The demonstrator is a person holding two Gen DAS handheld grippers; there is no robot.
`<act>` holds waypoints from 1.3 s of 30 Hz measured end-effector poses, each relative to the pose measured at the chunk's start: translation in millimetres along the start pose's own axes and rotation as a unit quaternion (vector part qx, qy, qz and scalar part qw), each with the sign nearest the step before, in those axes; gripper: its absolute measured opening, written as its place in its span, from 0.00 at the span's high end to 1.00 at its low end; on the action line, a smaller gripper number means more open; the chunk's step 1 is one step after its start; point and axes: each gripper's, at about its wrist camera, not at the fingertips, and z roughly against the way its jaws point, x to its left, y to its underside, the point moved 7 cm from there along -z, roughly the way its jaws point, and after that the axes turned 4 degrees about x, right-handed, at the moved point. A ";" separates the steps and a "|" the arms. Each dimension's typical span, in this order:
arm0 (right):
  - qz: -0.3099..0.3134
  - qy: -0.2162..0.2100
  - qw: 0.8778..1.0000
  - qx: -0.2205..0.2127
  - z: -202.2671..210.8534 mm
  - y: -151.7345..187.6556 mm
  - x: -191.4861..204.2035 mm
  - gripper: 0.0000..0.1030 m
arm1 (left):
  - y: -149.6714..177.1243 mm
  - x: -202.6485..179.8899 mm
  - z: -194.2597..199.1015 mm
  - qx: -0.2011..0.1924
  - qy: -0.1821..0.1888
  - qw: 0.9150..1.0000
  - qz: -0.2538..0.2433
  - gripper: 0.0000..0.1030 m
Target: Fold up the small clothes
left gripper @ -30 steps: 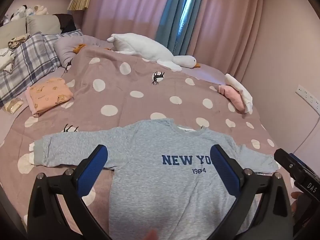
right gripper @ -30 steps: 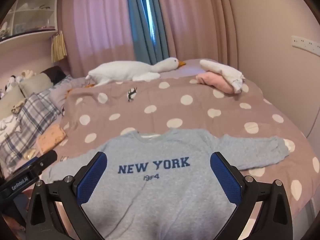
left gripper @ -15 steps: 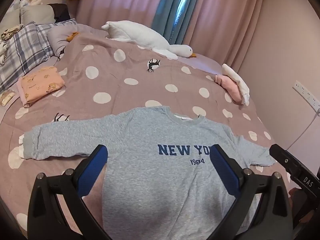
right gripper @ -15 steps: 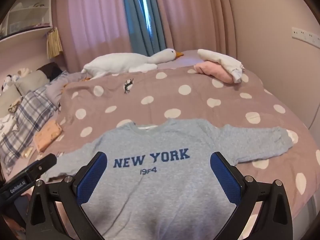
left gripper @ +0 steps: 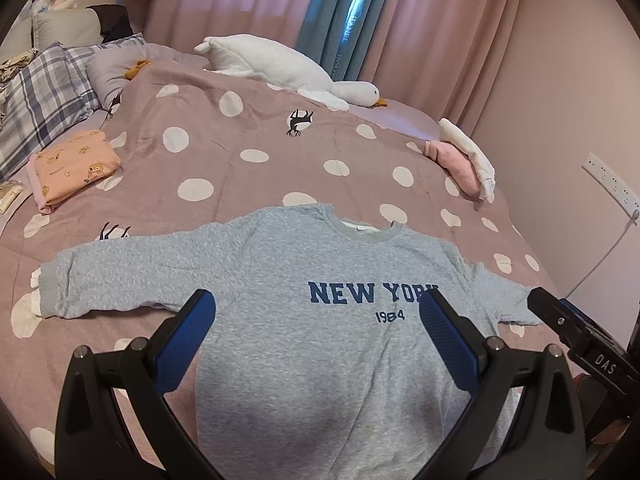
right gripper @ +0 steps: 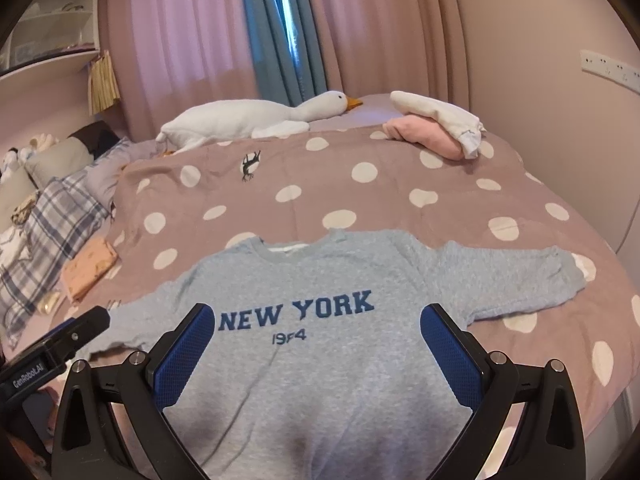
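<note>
A grey sweatshirt [left gripper: 304, 320] printed "NEW YORK 1984" is lying face up and flat on the polka-dot bedspread [left gripper: 248, 132], collar pointing away toward the curtains, both sleeves spreading out sideways. The left gripper [left gripper: 316, 332] is hovering over the lower body of the sweatshirt, pointing forward along the bed, its blue-padded fingers [left gripper: 184, 344] standing wide apart with nothing between them. The right gripper [right gripper: 318, 334] is hanging just beside it at a similar height, aiming the same way over the printed chest, its own blue pads [right gripper: 450, 354] likewise spread apart and gripping nothing. Each gripper's black body is showing at the edge of the other's view, so the two are sitting side by side. Whether either is touching the cloth cannot be told. A folded peach garment [left gripper: 70, 168] is lying on the left side of the bed, a pink and white bundle [right gripper: 436, 128] on the right, and a white goose plush [right gripper: 256, 118] is stretching across the far end.
</note>
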 end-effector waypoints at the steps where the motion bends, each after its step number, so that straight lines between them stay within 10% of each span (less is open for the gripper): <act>1: -0.001 -0.002 1.000 0.001 0.4 4.3 -0.2 0.01 | 1.6 0.0 -0.6 0.002 0.000 1.000 0.000 0.01; 39: 0.000 -0.015 0.999 0.050 -17.2 3.7 6.9 0.01 | 17.6 -6.1 -15.2 0.037 -0.004 0.999 -0.011 0.01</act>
